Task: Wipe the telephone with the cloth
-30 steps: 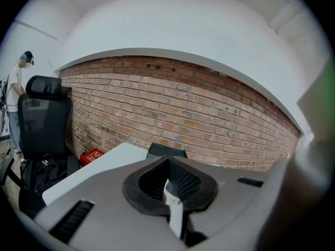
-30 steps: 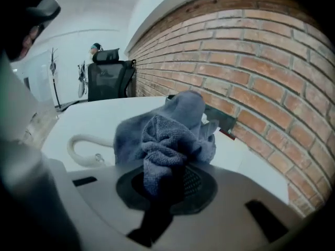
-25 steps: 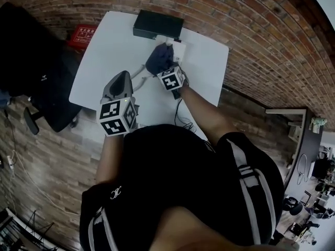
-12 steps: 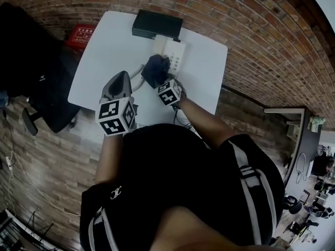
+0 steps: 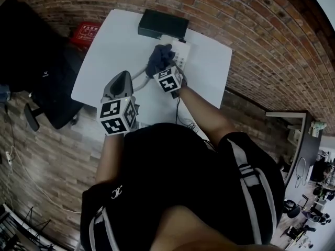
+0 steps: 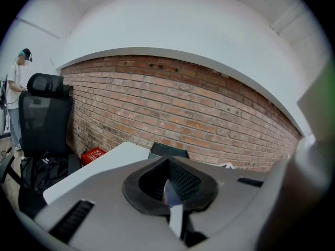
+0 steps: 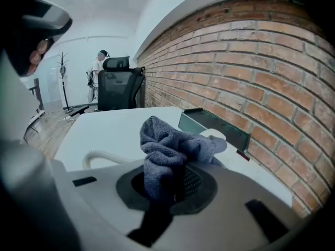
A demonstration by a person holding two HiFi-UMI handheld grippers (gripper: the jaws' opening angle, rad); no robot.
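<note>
Two hand-held grippers: one works, one waits.
Right hand-held gripper (image 7: 168,190): its jaws pinch the blue cloth (image 7: 166,143), so a loose bunch stands out in front and serves as a wiping pad.
Cloth position: in the head view it lies over the left part of the telephone (image 5: 179,53), and seems to touch it.
Telephone: white, near the far edge of the desk (image 5: 110,51), just before a black box (image 5: 163,24); its coiled cord (image 5: 138,75) runs toward the person.
Left hand-held gripper (image 6: 168,191): the jaws are pressed together with nothing between them. It hovers over the near side of the desk, apart from the telephone, probably to keep out of the way.
Step, as I judge: the wiping is under way.
</note>
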